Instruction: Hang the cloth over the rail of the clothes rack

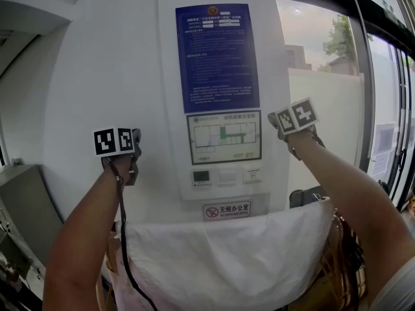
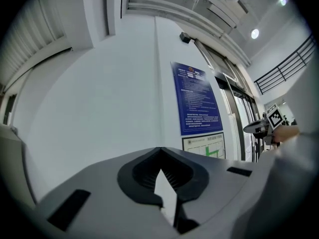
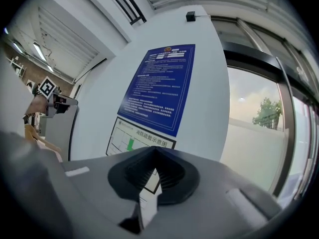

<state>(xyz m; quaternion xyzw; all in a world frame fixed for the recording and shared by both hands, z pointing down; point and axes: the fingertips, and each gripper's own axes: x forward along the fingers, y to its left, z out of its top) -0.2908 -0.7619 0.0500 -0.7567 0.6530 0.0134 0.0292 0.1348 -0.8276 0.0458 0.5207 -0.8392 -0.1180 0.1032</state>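
L hand-held gripper (image 2: 159, 156), R hand-held gripper (image 3: 152, 153) closed, empty; cloth (image 1: 233, 258) draped below.

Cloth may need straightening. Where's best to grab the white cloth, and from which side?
Probably its upper edge near either end, coming down from above. The white cloth hangs spread wide and fairly flat, and its top edge runs across in plain view with nothing over it.

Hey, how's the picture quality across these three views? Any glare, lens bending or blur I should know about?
Head view: soft, even daylight, the window being the brightest area, with no harsh glare; straight edges bow outward. Left gripper view: strong fisheye with black corners, ceiling lights blown out, the left gripper close and soft. Right gripper view: same fisheye, the blue notice fairly crisp, the right gripper out of focus.
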